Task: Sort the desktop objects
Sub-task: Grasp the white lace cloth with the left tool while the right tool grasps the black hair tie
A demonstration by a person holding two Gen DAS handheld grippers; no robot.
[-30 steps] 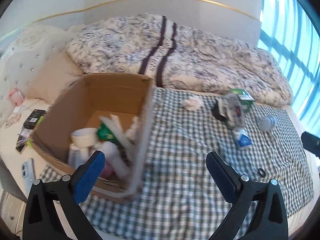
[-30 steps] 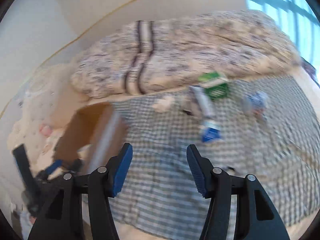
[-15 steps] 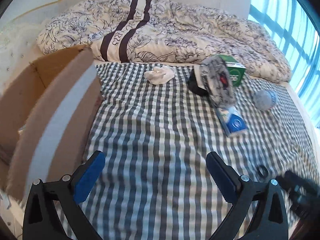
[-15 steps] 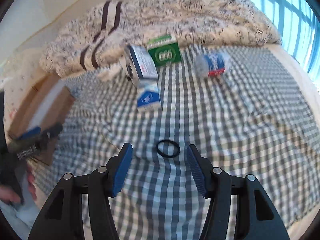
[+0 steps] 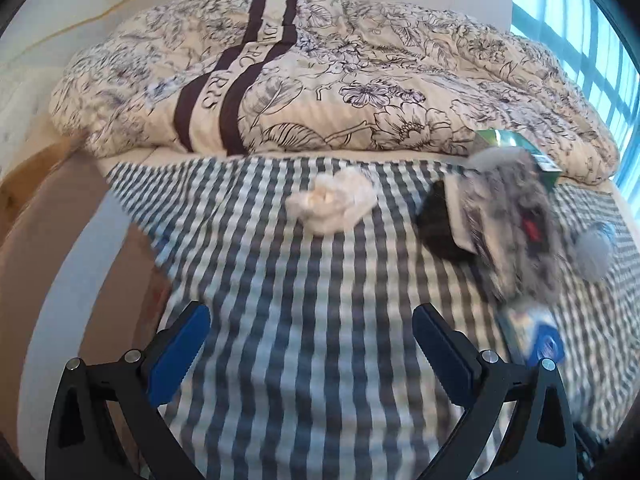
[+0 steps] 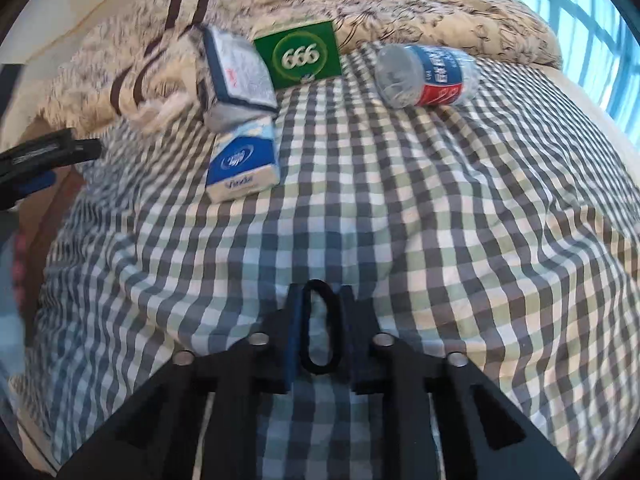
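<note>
In the left wrist view, the left gripper (image 5: 308, 344) hangs over the checked cloth (image 5: 304, 288) with its blue pads spread wide and nothing between them. A crumpled tissue (image 5: 332, 204) lies ahead of it toward the far edge of the cloth, just short of the duvet (image 5: 360, 72) heaped behind. To the right sit a black item (image 5: 436, 228) and, touching it, a blurred grey pack (image 5: 508, 224), with a green box (image 5: 516, 148) behind them at the duvet's foot; a blue and white pack (image 5: 536, 336) lies nearer, and a bottle (image 5: 592, 252) shows toward the right edge. A cardboard flap (image 5: 68, 280) fills the left side. In the right wrist view, the right gripper (image 6: 320, 328) is pressed onto the cloth (image 6: 440, 200) near its near edge, its pads clenched on a black ring (image 6: 320, 328), squeezed into a narrow oval. Farther off, toward the far edge, lie the blue and white pack (image 6: 242, 168), the grey pack (image 6: 240, 72) leaning above it, the green box (image 6: 300, 54) and the bottle (image 6: 428, 76) on its side, apart to the right. The left gripper (image 6: 44, 156) shows at the left edge.
</note>
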